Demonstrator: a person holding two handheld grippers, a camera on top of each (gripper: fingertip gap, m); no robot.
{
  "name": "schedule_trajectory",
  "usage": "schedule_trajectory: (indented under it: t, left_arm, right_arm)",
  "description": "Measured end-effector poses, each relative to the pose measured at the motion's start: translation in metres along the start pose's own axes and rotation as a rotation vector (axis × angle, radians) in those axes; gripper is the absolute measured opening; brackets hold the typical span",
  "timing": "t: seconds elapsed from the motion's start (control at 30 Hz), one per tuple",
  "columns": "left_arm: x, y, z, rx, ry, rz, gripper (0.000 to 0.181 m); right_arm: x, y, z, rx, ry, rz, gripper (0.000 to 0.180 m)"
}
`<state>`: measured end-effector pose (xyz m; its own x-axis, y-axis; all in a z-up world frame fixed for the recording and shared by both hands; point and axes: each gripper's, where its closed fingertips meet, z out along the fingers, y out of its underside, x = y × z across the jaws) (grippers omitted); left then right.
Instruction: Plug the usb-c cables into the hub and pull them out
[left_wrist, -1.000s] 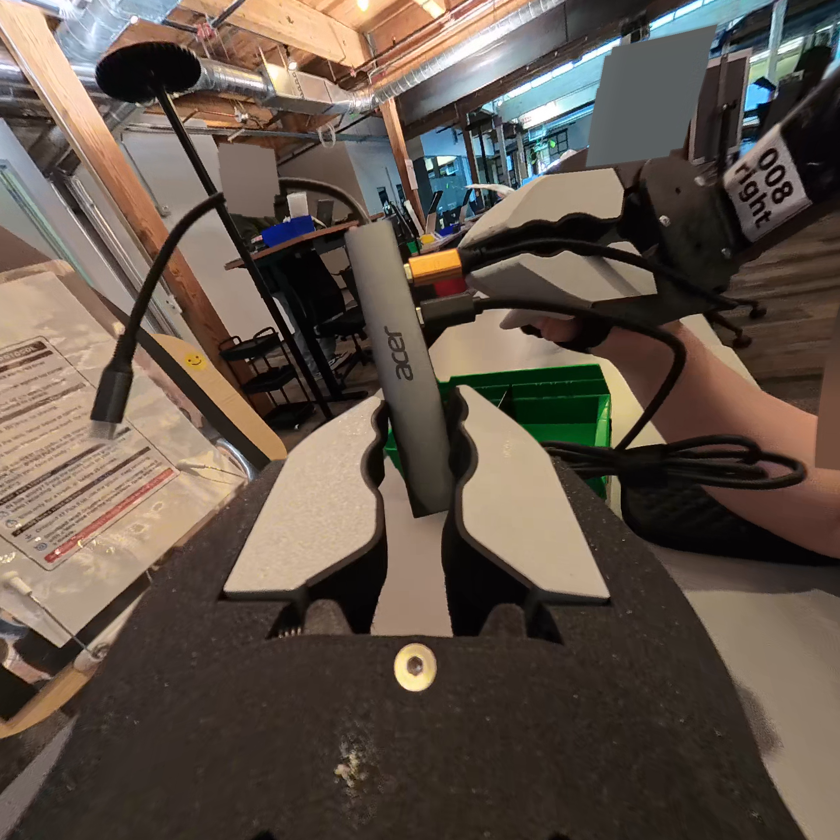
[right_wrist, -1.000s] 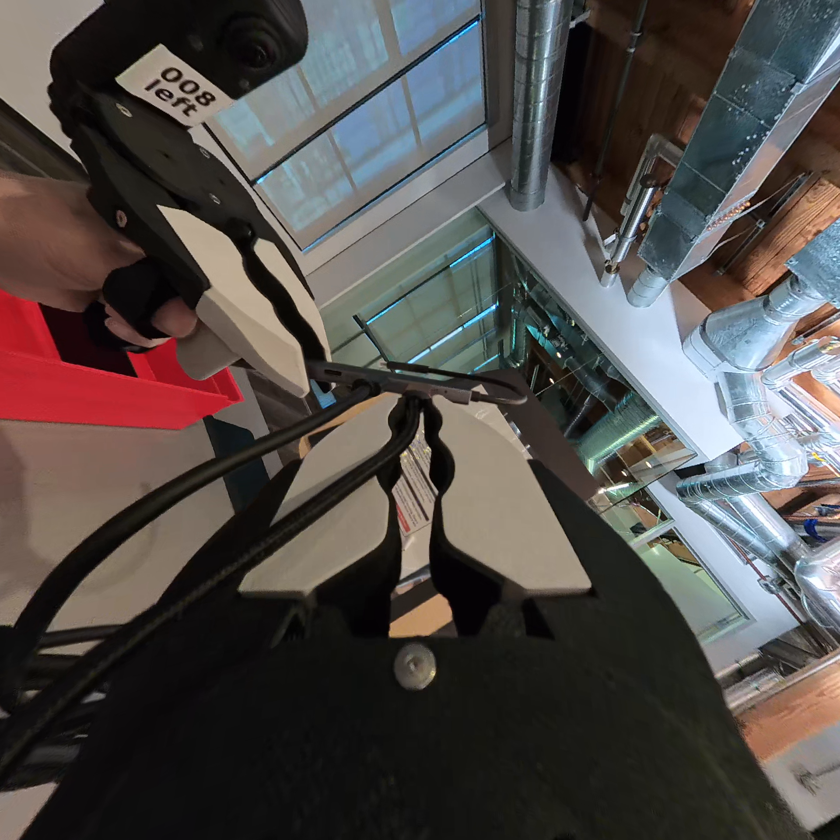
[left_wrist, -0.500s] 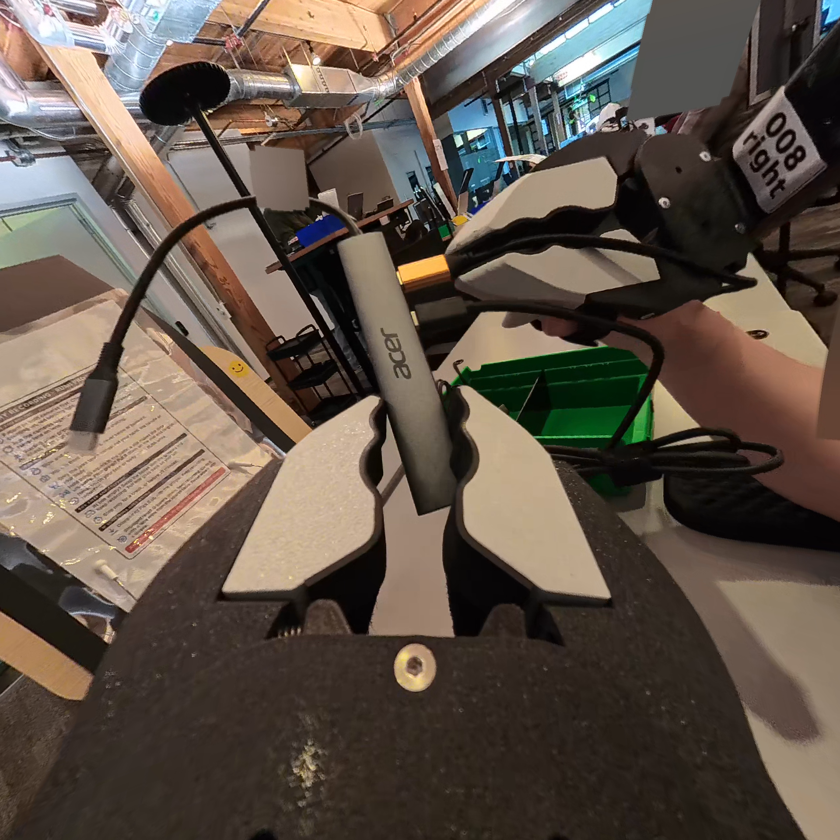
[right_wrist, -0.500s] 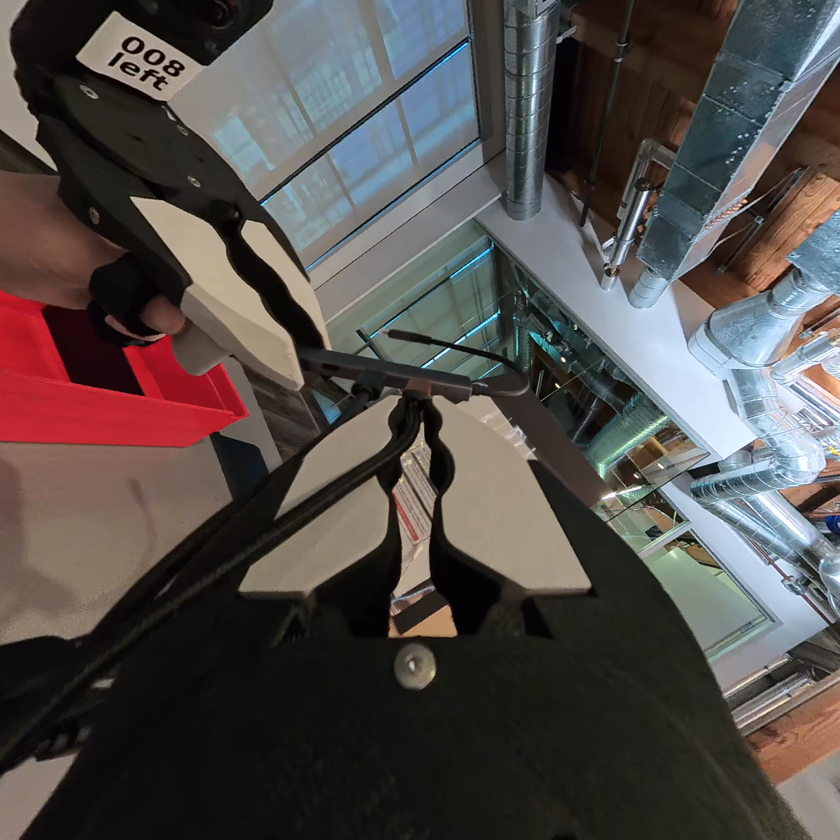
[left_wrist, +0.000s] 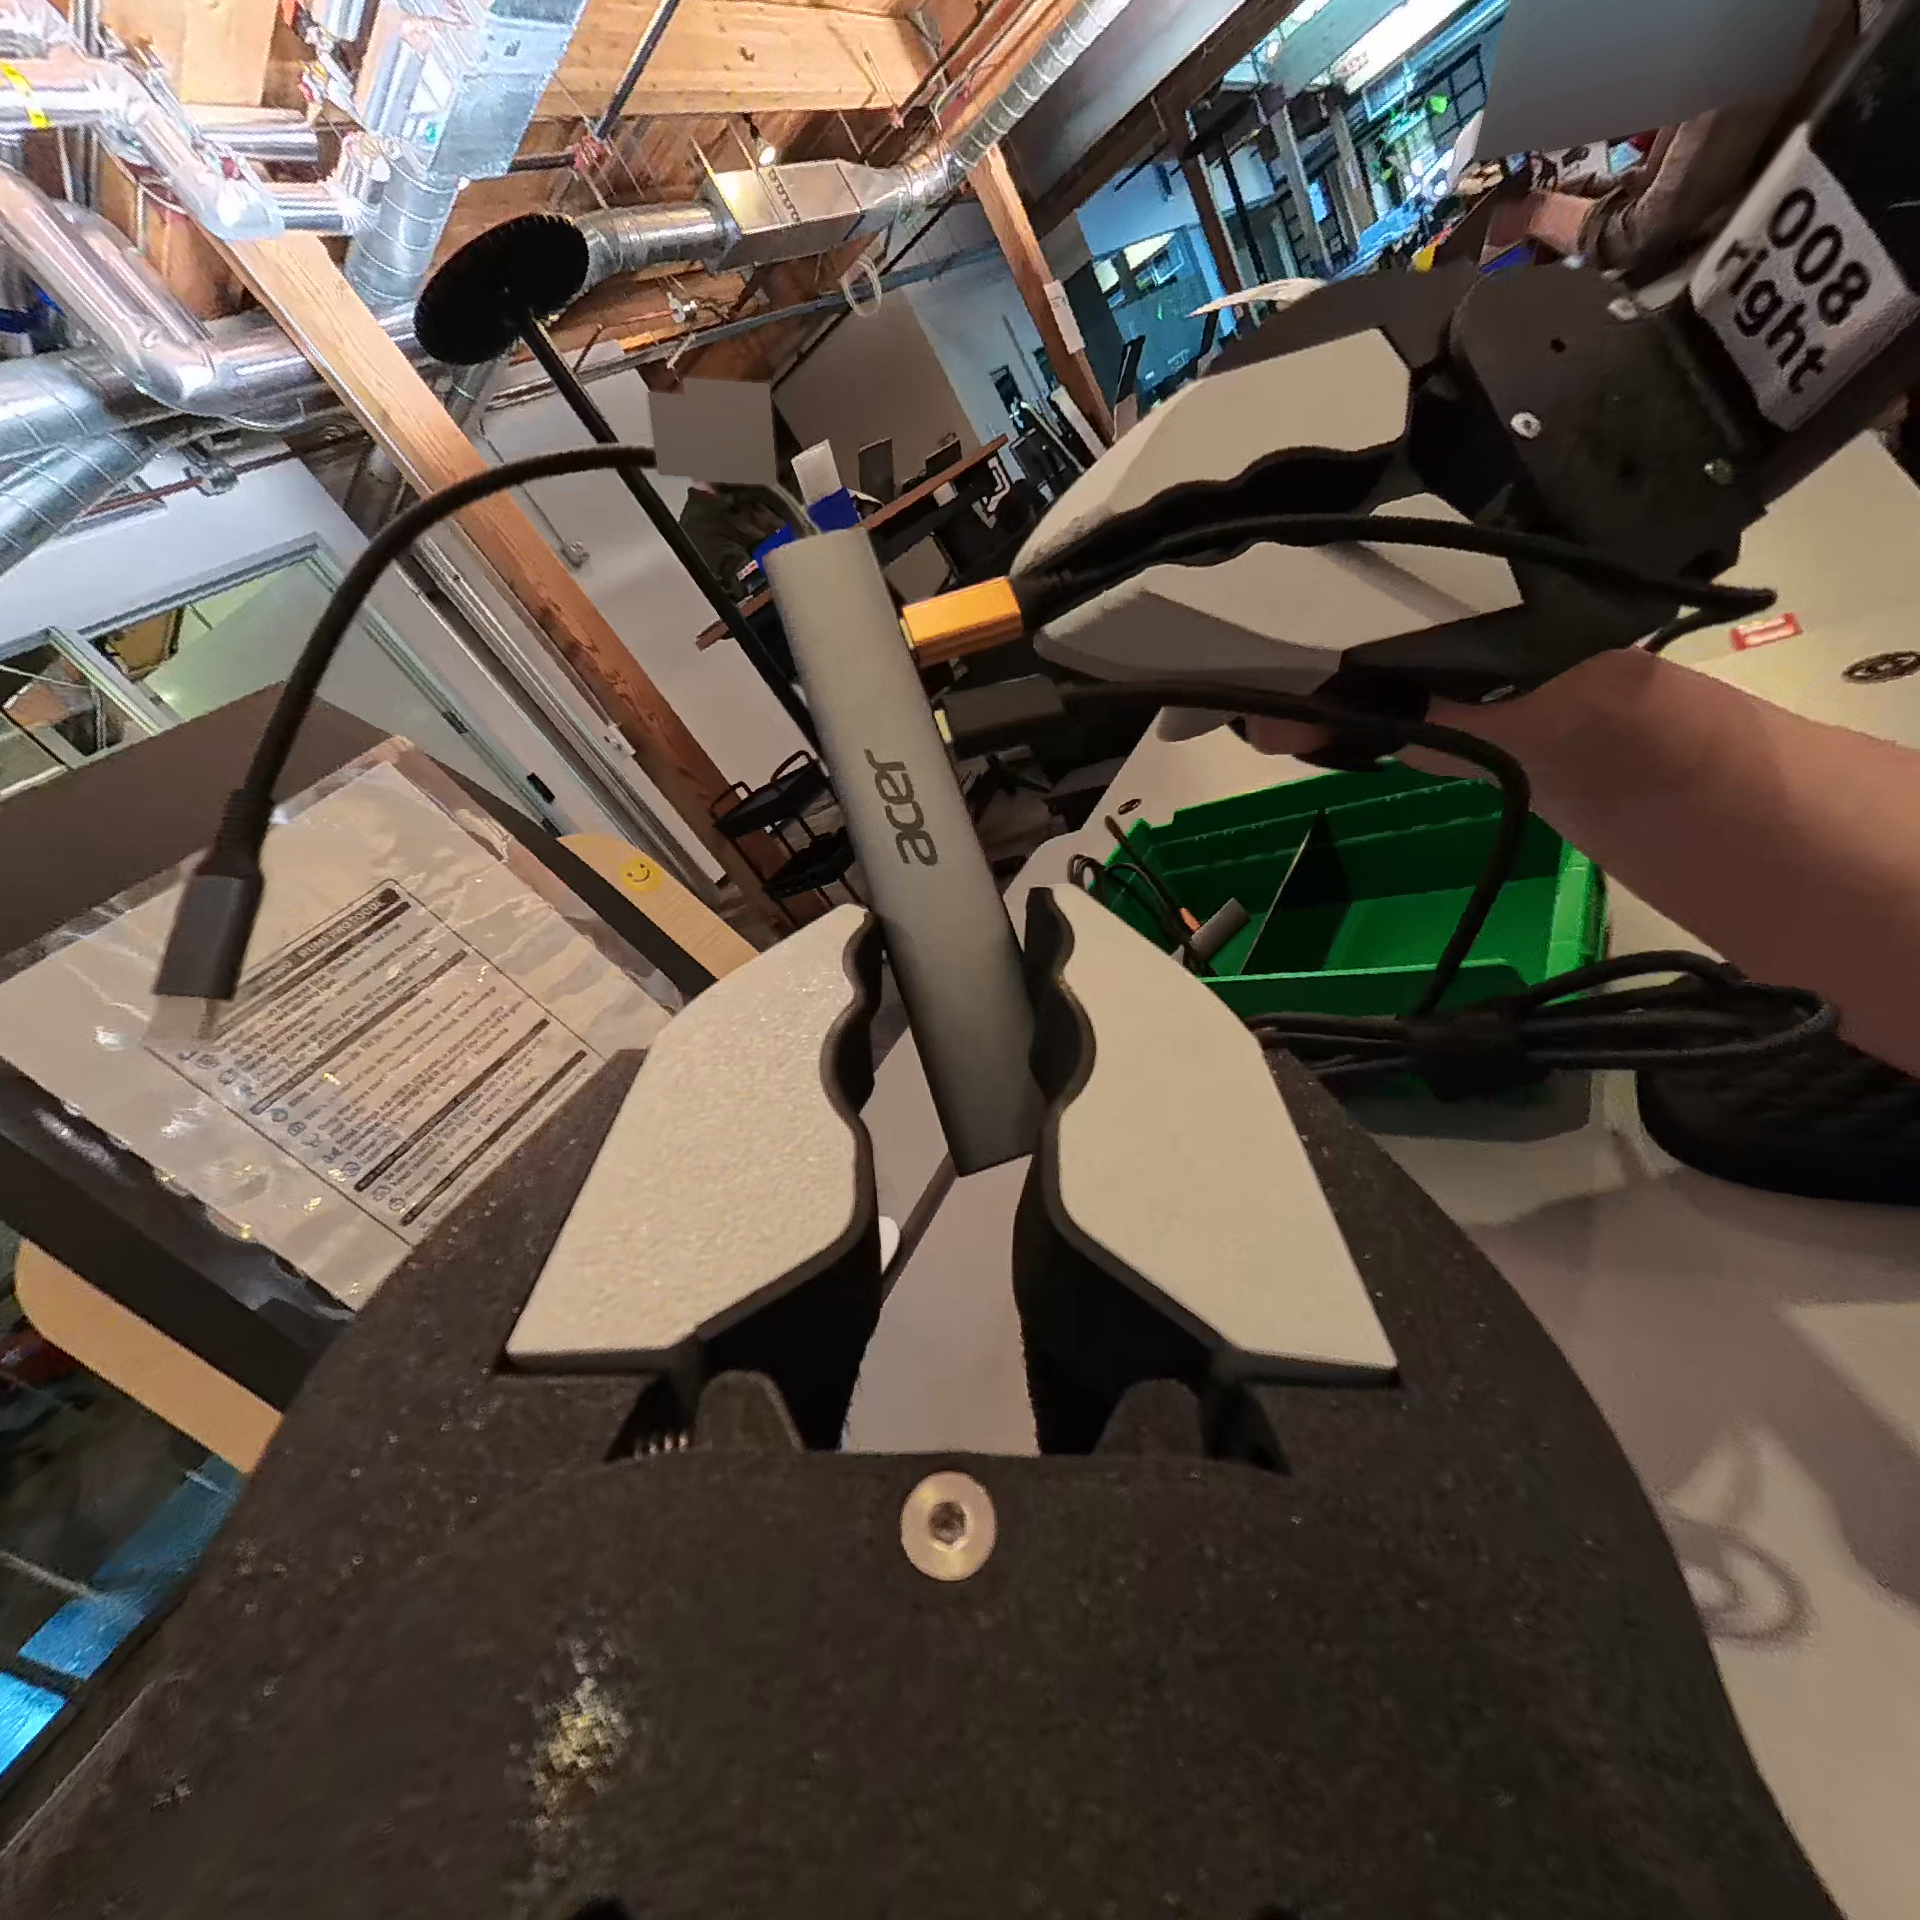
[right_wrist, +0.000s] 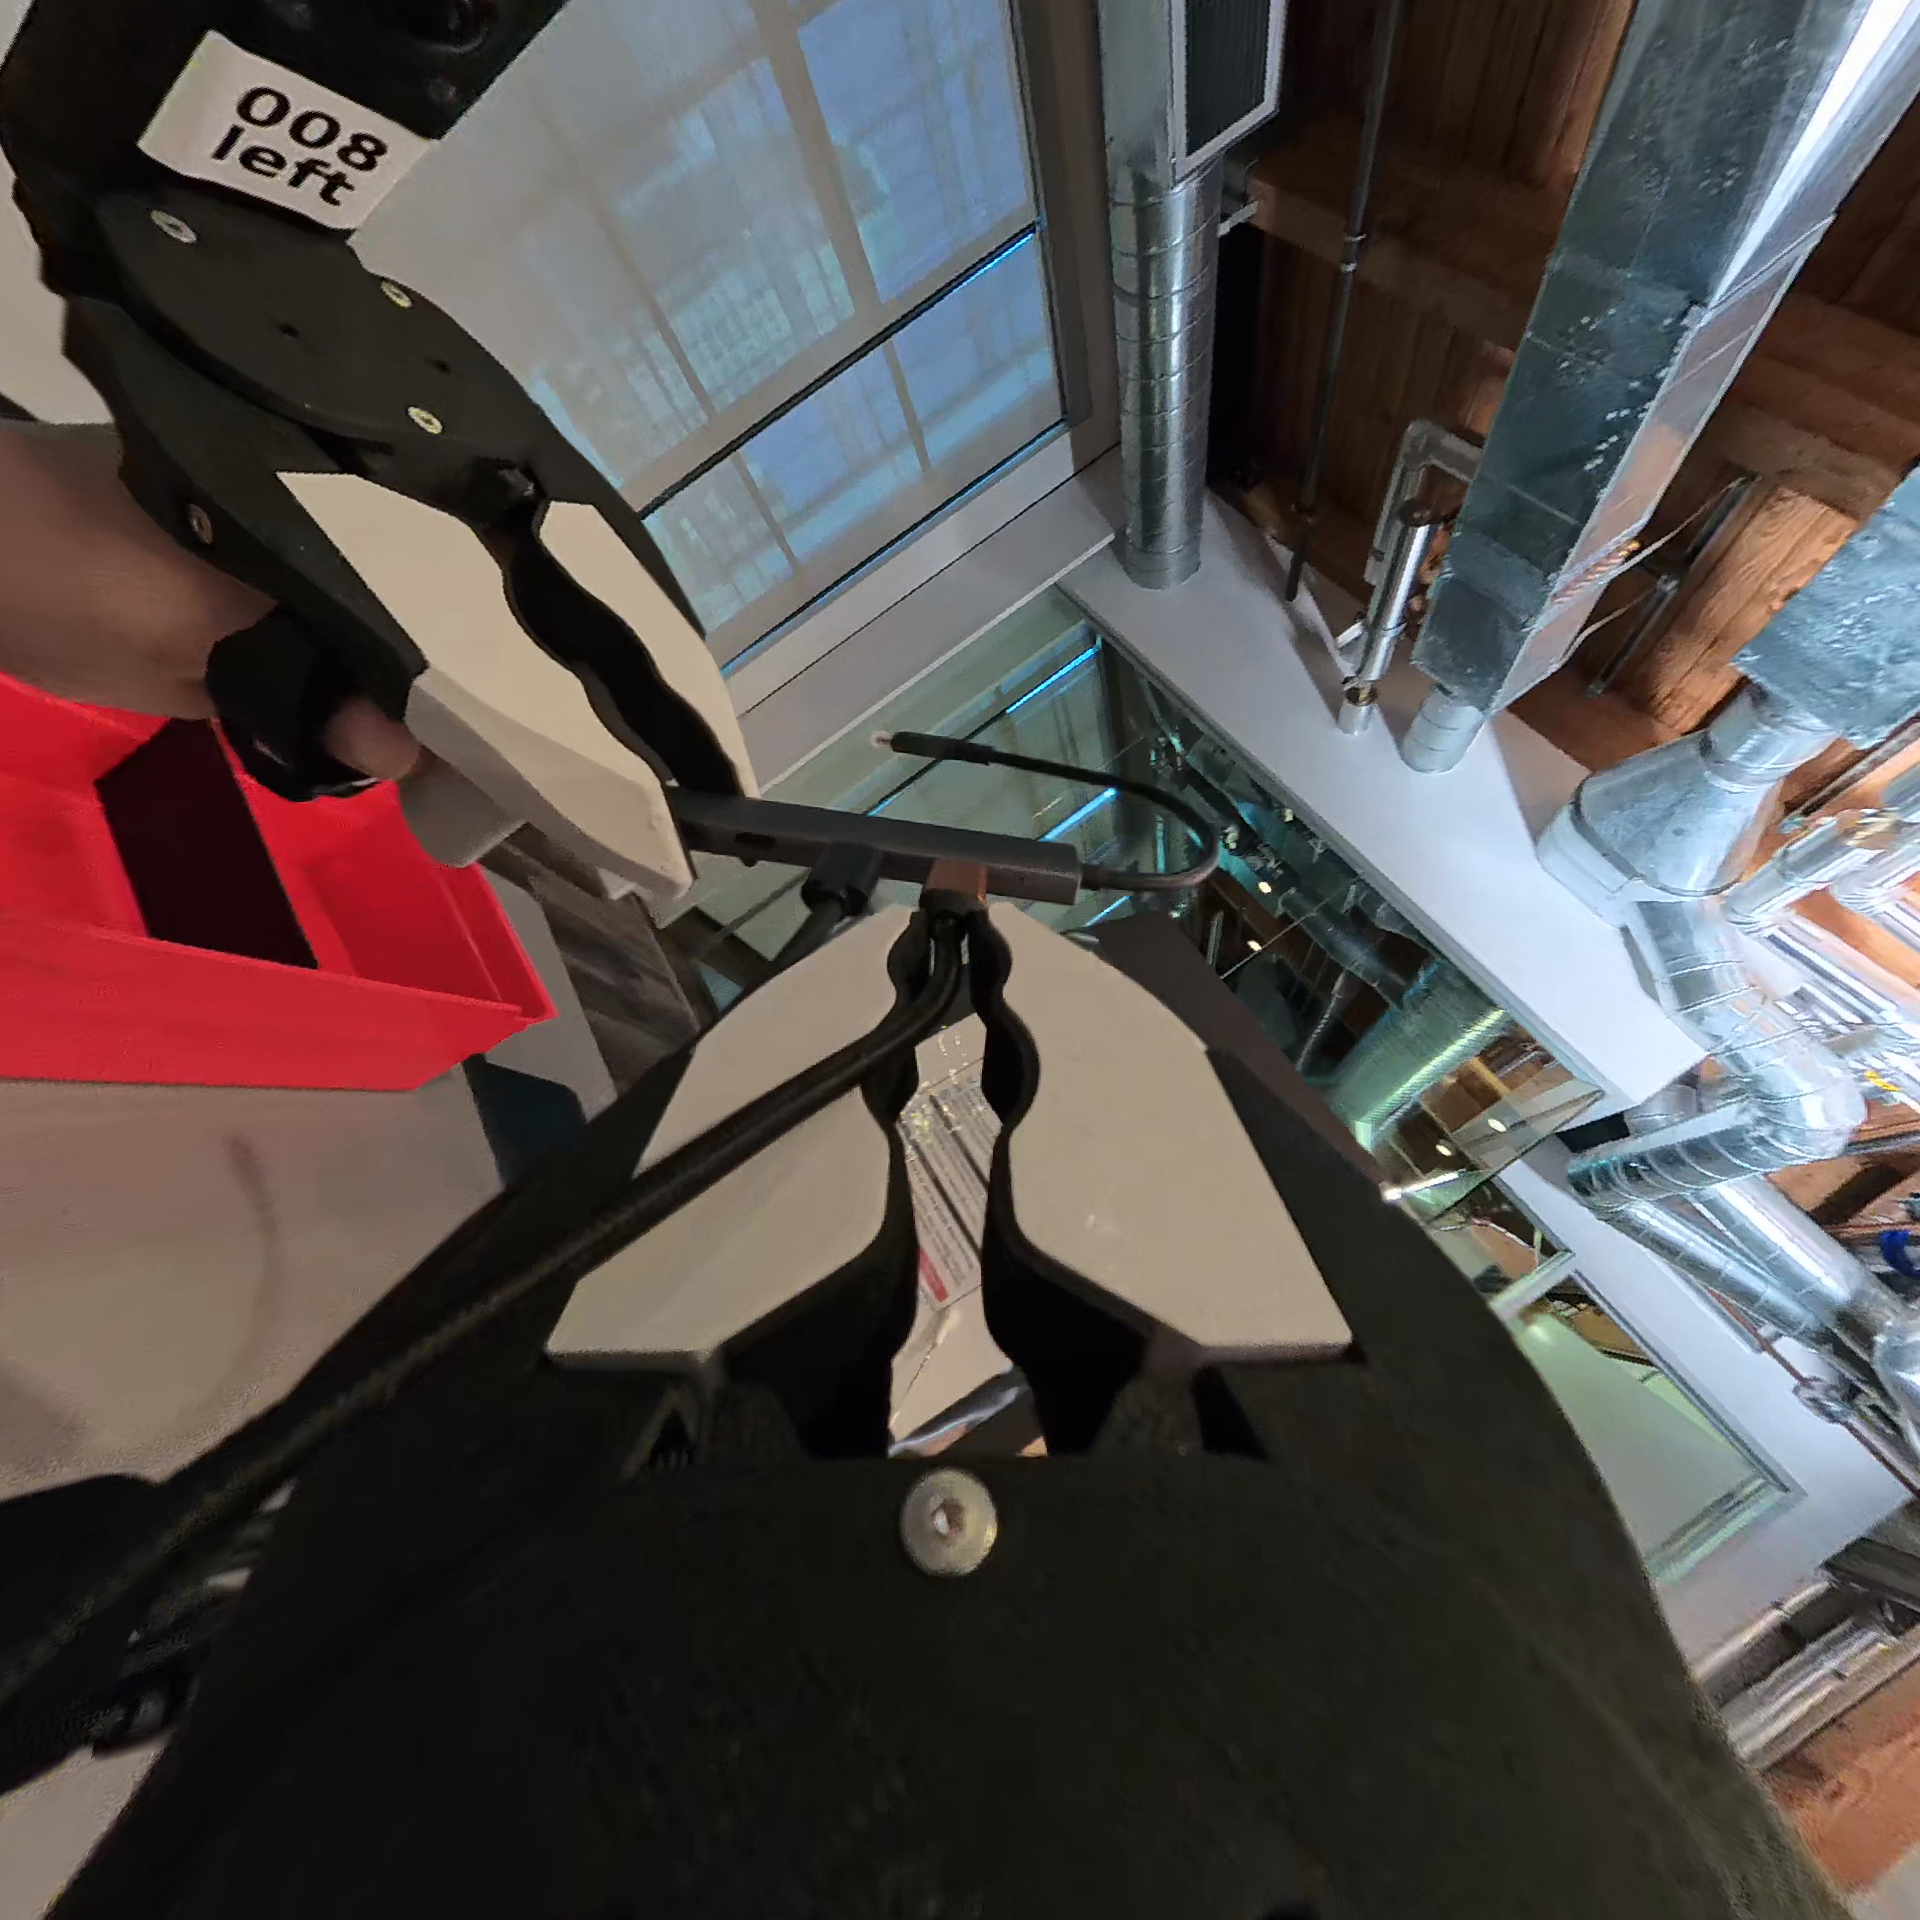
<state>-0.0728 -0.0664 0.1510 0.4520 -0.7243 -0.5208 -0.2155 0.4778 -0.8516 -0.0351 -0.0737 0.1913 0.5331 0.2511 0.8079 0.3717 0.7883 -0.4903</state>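
left gripper (left_wrist: 951, 1023) clamped the grey hub (left_wrist: 902, 831) upright | right gripper (right_wrist: 951, 925) pinched the orange-plug cable (left_wrist: 961, 627), seemingly seated in the hub

Two grippers are showing: the left gripper (left_wrist: 951, 997) and the right gripper (left_wrist: 1023, 603). One grey hub (left_wrist: 914, 831) is standing at twelve o'clock, carrying two plugs, one gold plug (left_wrist: 961, 629) and one black plug (right_wrist: 842, 873). One green bin (left_wrist: 1371, 904) is sitting at two o'clock, and one red bin (right_wrist: 260, 977) at nine.
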Motion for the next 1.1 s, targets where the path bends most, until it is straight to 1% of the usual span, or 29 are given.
schedule_trajectory:
  t: [0.03,0.1,0.43,0.53,0.6,0.63,0.73,0.8,0.9,1.0,1.1]
  left_arm:
    - [-0.001,0.000,0.000,-0.009,-0.012,0.006,0.026]
    - [-0.003,0.001,0.000,-0.031,-0.039,0.035,0.026]
    - [0.000,-0.004,-0.003,-0.004,-0.017,0.045,0.026]
    - [-0.007,-0.004,-0.001,0.008,-0.057,0.011,0.025]
    - [-0.014,-0.004,-0.001,0.031,-0.068,-0.034,0.023]
    - [-0.017,-0.002,-0.003,0.028,-0.068,-0.042,0.023]
    - [-0.028,0.000,-0.013,0.017,-0.084,-0.067,0.023]
    - [-0.033,0.000,-0.017,0.011,-0.098,-0.070,0.022]
    - [-0.042,0.010,-0.020,-0.042,-0.146,-0.020,0.022]
    - [-0.046,0.016,-0.021,-0.058,-0.157,-0.001,0.023]
    - [-0.043,0.014,-0.023,-0.039,-0.128,0.025,0.022]
  right_arm:
    - [0.000,0.000,0.001,-0.002,0.016,-0.012,0.008]
    - [0.000,0.002,0.003,-0.013,0.026,-0.018,0.008]
    - [0.001,-0.005,0.000,0.045,0.011,0.037,0.008]
    - [0.003,-0.003,0.004,0.039,0.064,0.009,0.008]
    - [0.002,0.000,0.007,0.030,0.095,-0.054,0.009]
    - [-0.002,0.002,0.009,0.015,0.076,-0.067,0.014]
    - [-0.006,0.019,0.014,-0.072,0.034,-0.057,0.027]
    - [-0.018,0.030,0.015,-0.099,-0.050,-0.051,0.030]
    - [-0.027,0.044,0.013,-0.109,-0.120,-0.079,0.029]
    - [-0.040,0.069,0.007,-0.146,-0.227,-0.042,0.027]
    - [-0.038,0.104,0.005,-0.217,-0.215,-0.010,0.028]
